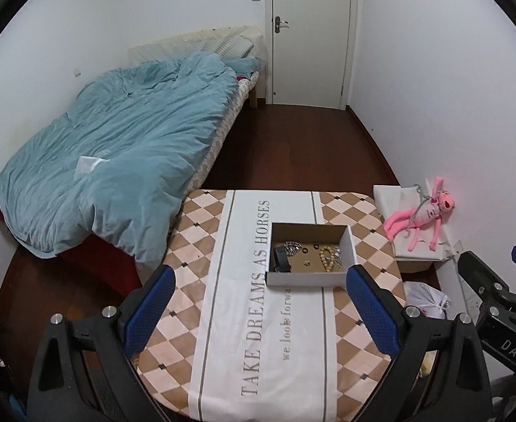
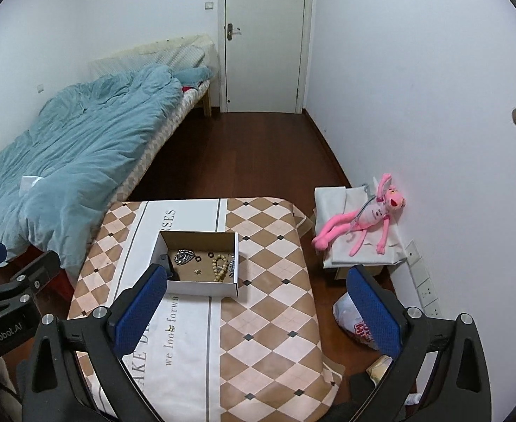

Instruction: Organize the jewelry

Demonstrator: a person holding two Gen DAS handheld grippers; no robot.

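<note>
An open cardboard box (image 1: 303, 279) (image 2: 201, 287) stands on the table (image 1: 258, 351) (image 2: 268, 316). Inside lie a beaded bracelet (image 1: 327, 258) (image 2: 220, 267), a silver chain piece (image 1: 292, 247) (image 2: 184, 256), a black item (image 1: 281, 259), small rings and another silver piece (image 2: 232, 265). My left gripper (image 1: 259, 311) is open and empty, held above the table on the near side of the box. My right gripper (image 2: 254, 307) is open and empty, near and to the right of the box. Each gripper shows at the edge of the other's view.
A bed with a blue duvet (image 1: 117, 147) (image 2: 64, 140) lies left of the table. A pink plush toy (image 1: 419, 214) (image 2: 360, 218) rests on a white box by the right wall. A plastic bag (image 2: 356, 320) lies on the floor. A closed door (image 1: 310, 35) is at the back.
</note>
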